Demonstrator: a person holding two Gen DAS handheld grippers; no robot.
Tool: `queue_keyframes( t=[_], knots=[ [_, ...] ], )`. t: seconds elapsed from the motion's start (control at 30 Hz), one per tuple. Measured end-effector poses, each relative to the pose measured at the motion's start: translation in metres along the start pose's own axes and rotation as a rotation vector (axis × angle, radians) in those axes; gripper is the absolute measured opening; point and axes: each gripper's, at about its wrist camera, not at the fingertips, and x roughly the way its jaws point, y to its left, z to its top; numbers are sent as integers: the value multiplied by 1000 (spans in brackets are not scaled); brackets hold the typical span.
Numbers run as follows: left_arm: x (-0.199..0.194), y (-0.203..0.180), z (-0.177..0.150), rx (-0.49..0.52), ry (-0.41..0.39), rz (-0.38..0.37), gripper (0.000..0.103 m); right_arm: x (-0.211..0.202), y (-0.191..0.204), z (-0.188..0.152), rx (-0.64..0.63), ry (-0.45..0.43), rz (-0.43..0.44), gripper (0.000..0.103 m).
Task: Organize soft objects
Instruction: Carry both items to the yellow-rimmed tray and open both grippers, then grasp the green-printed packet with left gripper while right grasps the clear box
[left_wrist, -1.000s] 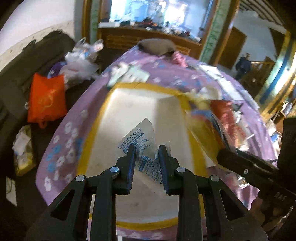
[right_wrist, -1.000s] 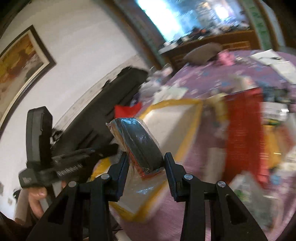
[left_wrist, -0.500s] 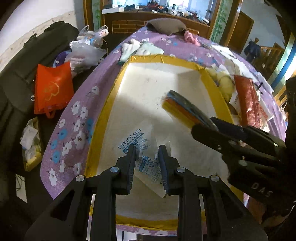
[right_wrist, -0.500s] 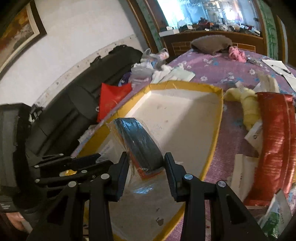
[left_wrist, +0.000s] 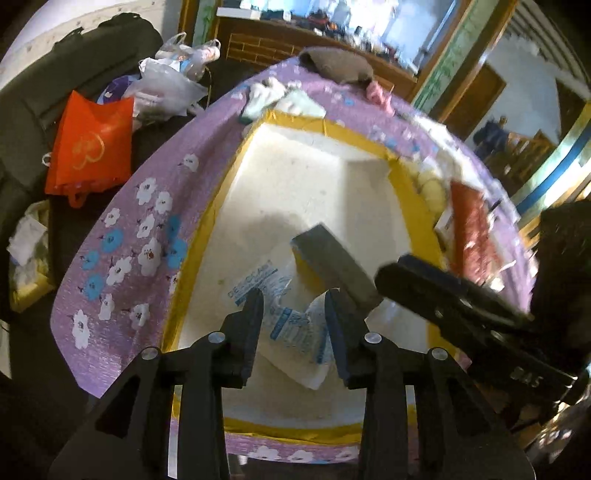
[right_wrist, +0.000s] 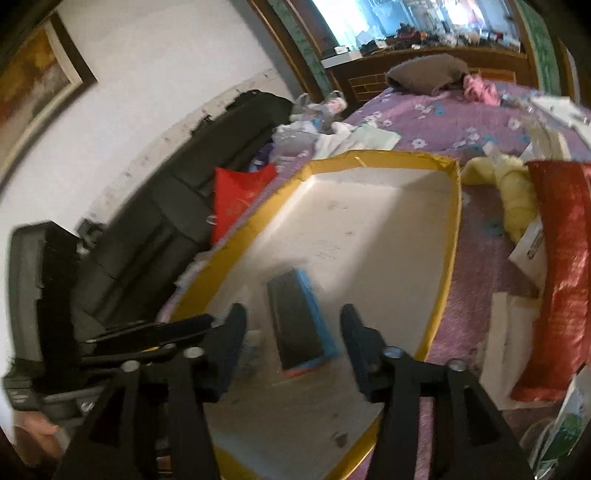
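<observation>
A white box with a yellow rim (left_wrist: 218, 221) (right_wrist: 452, 240) sits on the purple flowered cloth. My left gripper (left_wrist: 295, 328) points down into it and its jaws are opening. A white desiccant packet (left_wrist: 291, 321) with blue print lies slack between them on the box floor. My right gripper (right_wrist: 293, 325) is also opening, wide, over a dark film-wrapped block (right_wrist: 299, 325) (left_wrist: 332, 266) with coloured edges. That block rests in the box, free of the pads. Each gripper shows in the other's view: the right gripper (left_wrist: 391, 273) and the left gripper (right_wrist: 199, 328).
Right of the box lie a red packet (right_wrist: 561, 258), a yellow soft lump (right_wrist: 513, 192) and white papers. A brown cushion (left_wrist: 336, 66) and pink item sit at the far end. An orange bag (left_wrist: 92, 144), plastic bags and a black case fill the left.
Both pairs of jaws have widened. The dark wrapped block has left the right gripper and lies in the box. The desiccant packet has sunk flatter onto the box floor.
</observation>
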Motion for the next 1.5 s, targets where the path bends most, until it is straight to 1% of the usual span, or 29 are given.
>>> queue_keyframes(
  t=[0.03,0.07,0.1,0.13,0.17,0.2,0.23,0.33,0.37,0.4,0.53,0.6,0.67,0.77,0.87,1.03,1.13,1.2,1.37,1.5],
  knots=[
    [-3,2,1,-16,-11,-22,39,-3,-3,0,28,-7,27,66],
    [-6,3,1,-31,-19,-43,49,-6,-4,0,45,-9,48,67],
    [-10,4,2,-47,-33,-61,54,-10,-4,-1,55,-13,76,67],
    [-15,5,1,-61,-57,-85,56,-15,-4,-1,60,-22,97,67],
    [-17,4,2,-65,-68,-97,61,-19,-4,-1,60,-32,98,67],
    [-18,1,2,-64,-71,-106,63,-22,-3,-1,59,-39,98,67],
    [-19,-1,3,-62,-69,-107,63,-26,-4,-2,59,-44,103,67],
    [-24,-12,3,-55,-87,-148,63,-41,-9,-3,85,-57,150,67],
    [-26,-14,2,-53,-97,-146,63,-48,-13,-4,94,-64,160,67],
    [-29,-19,2,-48,-111,-140,63,-53,-15,-5,104,-71,158,67],
    [-32,-35,3,-27,-110,-147,63,-74,-30,-14,151,-87,160,67],
    [-34,-50,2,2,-121,-148,63,-84,-38,-21,175,-95,158,67],
    [-36,-60,2,22,-133,-158,63,-95,-46,-26,189,-108,137,67],
    [-37,-85,0,76,-152,-187,63,-109,-56,-33,216,-117,124,67],
    [-30,-109,-3,133,-127,-203,63,-121,-66,-41,234,-124,111,67],
    [-15,-145,-9,184,-74,-256,63,-143,-79,-52,239,-156,64,67],
    [-8,-163,-14,225,-51,-255,63,-153,-88,-57,245,-173,44,67],
    [-3,-171,-17,238,-35,-263,63,-158,-95,-60,252,-179,19,67],
    [3,-186,-27,275,1,-269,63,-166,-108,-65,274,-187,-3,67],
    [4,-190,-33,286,20,-274,63,-170,-114,-65,284,-192,-26,67]
  ],
)
